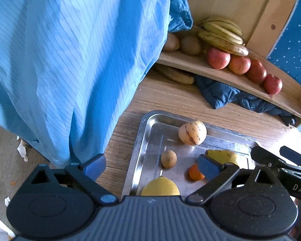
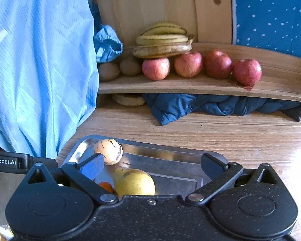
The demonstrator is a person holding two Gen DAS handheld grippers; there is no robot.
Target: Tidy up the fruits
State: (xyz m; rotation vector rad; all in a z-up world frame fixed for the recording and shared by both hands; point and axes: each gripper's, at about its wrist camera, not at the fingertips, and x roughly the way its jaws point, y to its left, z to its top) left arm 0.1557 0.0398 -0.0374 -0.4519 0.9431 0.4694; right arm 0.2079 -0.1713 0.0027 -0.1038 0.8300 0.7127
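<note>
A metal tray (image 1: 148, 138) on the wooden table holds a striped pepino melon (image 1: 192, 133), a small brown fruit (image 1: 168, 159), an orange (image 1: 194, 173), a yellow pear (image 1: 222, 156) and a lemon (image 1: 160, 186). My left gripper (image 1: 150, 166) is open and empty above the tray's near left edge. My right gripper (image 2: 152, 164) is open and empty over the tray (image 2: 170, 160), above the pear (image 2: 134, 181), with the melon (image 2: 108, 151) by its left finger. The shelf (image 2: 190, 86) holds several red apples (image 2: 156, 68), bananas (image 2: 162, 42) and kiwis (image 2: 130, 66).
A light blue garment (image 1: 70, 60) hangs at the left, close to the tray. A dark blue padded cloth (image 2: 190, 104) lies under the shelf beside a flat brown item (image 2: 128, 99). The right gripper's body (image 1: 281, 160) shows at the left view's right edge.
</note>
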